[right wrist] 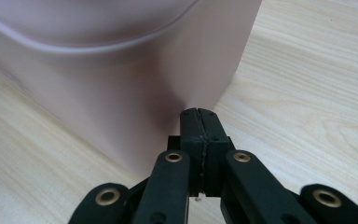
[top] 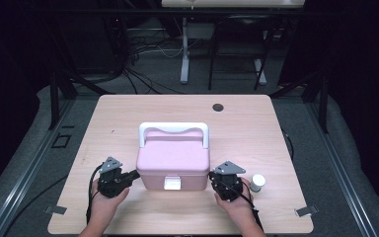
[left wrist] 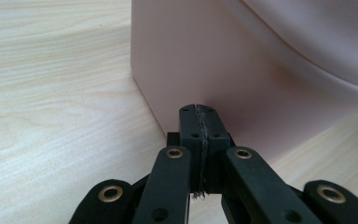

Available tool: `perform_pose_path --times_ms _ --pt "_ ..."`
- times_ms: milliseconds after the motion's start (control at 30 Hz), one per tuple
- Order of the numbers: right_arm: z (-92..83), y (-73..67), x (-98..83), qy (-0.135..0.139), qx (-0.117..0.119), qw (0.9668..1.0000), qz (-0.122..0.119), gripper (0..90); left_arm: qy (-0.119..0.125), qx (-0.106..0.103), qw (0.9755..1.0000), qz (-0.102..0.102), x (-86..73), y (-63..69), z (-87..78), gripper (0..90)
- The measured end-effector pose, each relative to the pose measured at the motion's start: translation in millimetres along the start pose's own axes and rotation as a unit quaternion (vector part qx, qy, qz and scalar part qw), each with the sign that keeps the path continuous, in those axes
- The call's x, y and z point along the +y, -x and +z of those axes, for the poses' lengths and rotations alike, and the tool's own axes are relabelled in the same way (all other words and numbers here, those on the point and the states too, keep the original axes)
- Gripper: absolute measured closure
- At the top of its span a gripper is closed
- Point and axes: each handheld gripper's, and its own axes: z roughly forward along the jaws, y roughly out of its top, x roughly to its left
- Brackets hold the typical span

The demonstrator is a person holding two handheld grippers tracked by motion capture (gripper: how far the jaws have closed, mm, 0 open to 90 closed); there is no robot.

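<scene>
A pink box (top: 173,158) with a white handle (top: 173,128) and a white front latch (top: 172,183) sits in the middle of the wooden table (top: 128,108). My left gripper (top: 136,174) is at the box's lower left side, shut, tips against the pink wall (left wrist: 223,74). My right gripper (top: 211,175) is at the lower right side, also shut, tips touching the pink wall (right wrist: 121,102). Nothing is between either pair of jaws. In each gripper view the black jaws are pressed together, left gripper (left wrist: 199,111), right gripper (right wrist: 198,112).
A small white bottle (top: 257,182) stands on the table just right of my right hand. A dark round hole (top: 218,107) is in the far part of the tabletop. Beyond the table are a table leg and cables on the floor.
</scene>
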Motion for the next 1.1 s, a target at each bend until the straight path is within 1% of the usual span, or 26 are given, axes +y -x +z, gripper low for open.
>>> perform_pose_path --times_ms 100,200,300,333,567,833,933,1067,1100 --pt "-2.7 -2.1 -1.8 -0.001 0.002 1.0000 0.002 90.0 -0.002 -0.002 1.0000 0.001 -2.0 1.4 -2.7 90.0" --pt "-6.5 -4.7 -4.4 -0.002 0.003 1.0000 -0.005 90.0 -0.001 -0.001 1.0000 0.001 -3.5 2.6 -4.3 90.0" --pt "-8.3 -6.0 -5.5 -0.003 0.004 1.0000 -0.005 90.0 -0.003 -0.003 1.0000 0.002 -5.8 4.8 -7.0 90.0" --pt "-9.8 -6.3 -6.5 -0.004 0.004 0.9999 -0.009 90.0 -0.004 -0.005 1.0000 0.004 -6.7 5.7 -8.2 90.0" --pt "-13.2 -7.7 -8.5 -0.006 0.003 0.9999 -0.011 90.0 -0.008 -0.009 0.9999 0.008 -10.2 9.2 -12.4 90.0" --pt "-18.0 -9.2 -11.4 -0.009 0.003 0.9998 -0.017 90.0 -0.012 -0.014 0.9998 0.007 -13.3 13.2 -16.2 90.0" --pt "-22.8 -10.4 -14.7 -0.011 0.008 0.9998 -0.016 90.0 -0.012 -0.018 0.9997 0.009 -14.6 14.6 -17.3 90.0" --pt "-26.7 -11.2 -17.5 -0.010 0.009 0.9997 -0.019 90.0 -0.015 -0.020 0.9996 0.014 -16.1 17.6 -19.0 90.0" --pt "-27.9 -11.6 -18.2 -0.013 0.010 0.9997 -0.018 90.0 -0.017 -0.021 0.9994 0.021 -16.3 18.1 -19.6 90.0"
